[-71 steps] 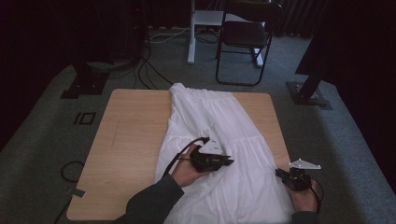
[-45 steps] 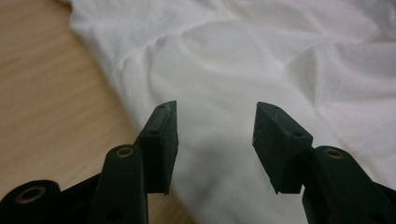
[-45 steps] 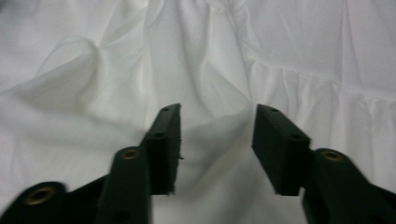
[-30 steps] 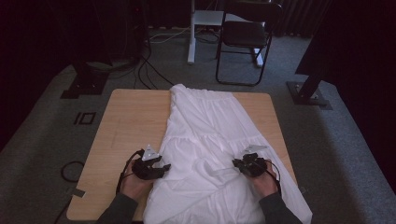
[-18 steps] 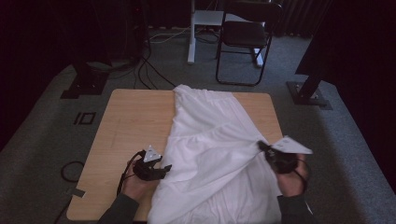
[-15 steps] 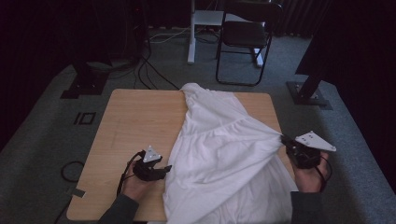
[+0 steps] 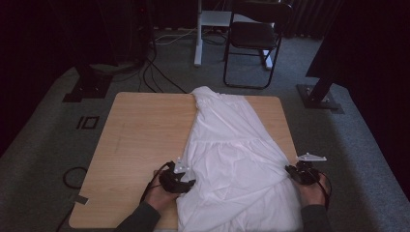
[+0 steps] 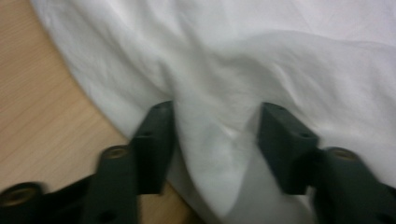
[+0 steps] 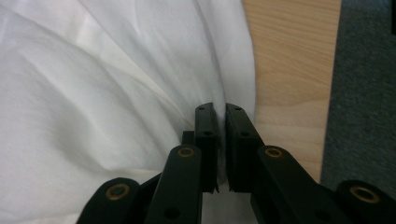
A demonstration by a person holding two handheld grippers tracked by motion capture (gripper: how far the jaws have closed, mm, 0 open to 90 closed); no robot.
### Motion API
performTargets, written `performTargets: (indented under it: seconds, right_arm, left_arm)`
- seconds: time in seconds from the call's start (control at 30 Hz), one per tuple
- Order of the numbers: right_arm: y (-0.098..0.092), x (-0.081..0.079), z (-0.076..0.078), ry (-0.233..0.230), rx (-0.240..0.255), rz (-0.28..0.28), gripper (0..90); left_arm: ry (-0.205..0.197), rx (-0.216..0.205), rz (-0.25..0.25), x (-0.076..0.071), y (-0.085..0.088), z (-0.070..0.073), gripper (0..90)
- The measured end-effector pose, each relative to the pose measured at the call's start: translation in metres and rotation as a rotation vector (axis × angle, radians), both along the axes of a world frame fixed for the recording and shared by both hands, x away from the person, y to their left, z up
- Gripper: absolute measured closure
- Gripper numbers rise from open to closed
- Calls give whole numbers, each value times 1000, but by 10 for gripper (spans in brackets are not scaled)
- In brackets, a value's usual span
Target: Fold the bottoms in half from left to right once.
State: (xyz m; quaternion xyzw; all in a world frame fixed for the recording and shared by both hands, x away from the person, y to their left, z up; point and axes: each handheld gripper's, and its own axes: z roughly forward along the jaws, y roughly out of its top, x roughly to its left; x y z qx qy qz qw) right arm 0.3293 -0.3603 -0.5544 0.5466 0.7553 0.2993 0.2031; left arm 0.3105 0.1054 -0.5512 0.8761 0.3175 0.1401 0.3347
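1. While the wooden table bears everything, its left half lies bare and its right half is covered, so the work sits toward the person's right
2. Spread lengthwise over that right half is the white tiered dress, narrow end at the far edge, wide hem spilling over the near edge; it looks laid out flat for smoothing or folding, though creases run across the lower tiers
3. At the table's right edge the right gripper grips the side of the dress; in the right gripper view its jaws are pressed nearly together with a thin fold of cloth pinched between them, probably to keep that side drawn taut outward
4. On the left side of the dress, near the front of the table, the left gripper meets the cloth edge; in the left gripper view its jaws stand about half spread with a ridge of fabric bunched between them, and they have just been closing on it. The pads do not yet clamp the cloth, so I judge this side is only now being taken up to match the right
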Motion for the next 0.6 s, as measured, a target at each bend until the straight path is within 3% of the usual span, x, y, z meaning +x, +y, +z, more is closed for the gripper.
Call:
performTargets:
  seconds: [0.07,0.1,0.13,0.27,0.43,0.47,0.5,0.6]
  right_arm:
    - [0,0,0,2,2,-2,852]
    - [2,1,0,6,4,-3,856]
    - [3,2,1,7,1,-1,857]
    - [11,8,0,9,29,12,857]
    - [32,22,1,17,42,54,857]
    - [32,22,1,17,42,54,857]
    - [38,25,1,21,46,71,858]
    - [64,42,3,26,41,141,857]
  left_arm:
    - [-1,10,3,0,-2,1,703]
    - [-31,57,26,3,-5,3,785]
    - [-41,68,36,5,-5,3,811]
    - [-59,95,118,24,6,5,849]
    - [-60,110,261,61,39,7,852]
    - [-60,110,261,61,39,7,853]
    - [-68,139,300,76,50,9,853]
    - [-84,197,365,99,64,11,853]
